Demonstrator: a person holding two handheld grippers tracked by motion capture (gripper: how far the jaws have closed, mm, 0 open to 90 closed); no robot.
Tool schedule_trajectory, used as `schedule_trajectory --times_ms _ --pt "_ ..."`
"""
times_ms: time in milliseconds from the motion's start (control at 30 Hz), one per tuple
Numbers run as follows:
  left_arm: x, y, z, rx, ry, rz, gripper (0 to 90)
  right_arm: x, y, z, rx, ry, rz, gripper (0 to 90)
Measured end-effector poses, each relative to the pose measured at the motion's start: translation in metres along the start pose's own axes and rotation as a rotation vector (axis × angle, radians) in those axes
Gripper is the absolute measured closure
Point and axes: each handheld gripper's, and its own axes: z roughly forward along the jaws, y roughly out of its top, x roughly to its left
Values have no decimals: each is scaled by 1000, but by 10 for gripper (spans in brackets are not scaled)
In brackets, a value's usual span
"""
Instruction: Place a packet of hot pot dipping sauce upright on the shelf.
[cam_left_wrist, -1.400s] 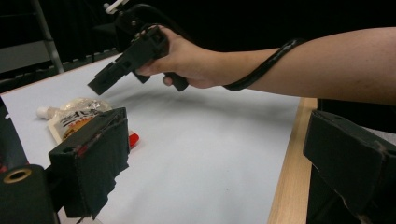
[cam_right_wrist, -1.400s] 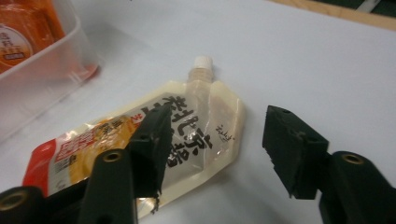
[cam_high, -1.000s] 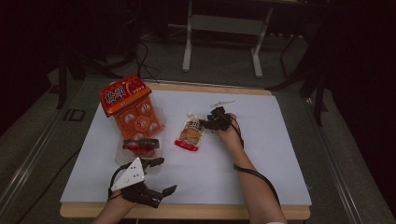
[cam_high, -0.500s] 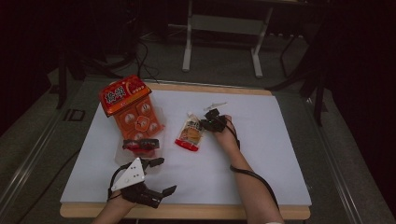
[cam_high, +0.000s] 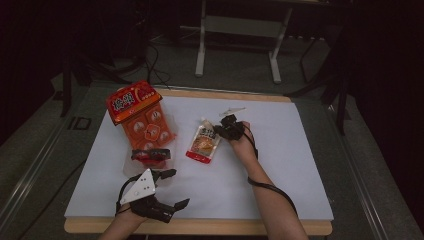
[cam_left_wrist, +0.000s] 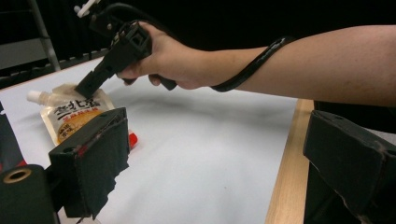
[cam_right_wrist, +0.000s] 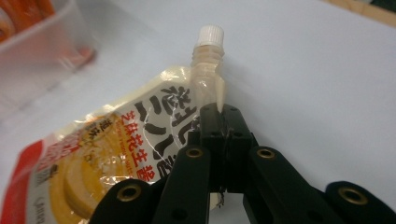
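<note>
Here, spouted pouch (cam_right_wrist: 116, 154): soft, pliable, likely light and slippery; lay flat mid-table on the white sheet (cam_high: 300, 165), stiffest at its capped neck. Right gripper (cam_right_wrist: 223, 122) had just closed, pinching its upper edge below the spout. Left gripper (cam_high: 170, 187) rested nearby, jaws apart, empty.

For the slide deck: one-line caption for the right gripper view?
Right gripper shut on the spouted sauce pouch just below its white cap, on the white table.

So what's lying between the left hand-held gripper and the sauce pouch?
Only bare white table sheet between the left hand-held gripper and the sauce pouch, as the high view shows.
</note>
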Motion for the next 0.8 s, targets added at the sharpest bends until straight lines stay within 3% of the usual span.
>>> schedule_trajectory --times_ms 433,800 --pt "0 0 1 -15 1 -9 55 22 17 -36 -87 42 -13 900" --pt "0 2 2 -34 -51 6 65 51 31 -60 -158 125 -62 900"
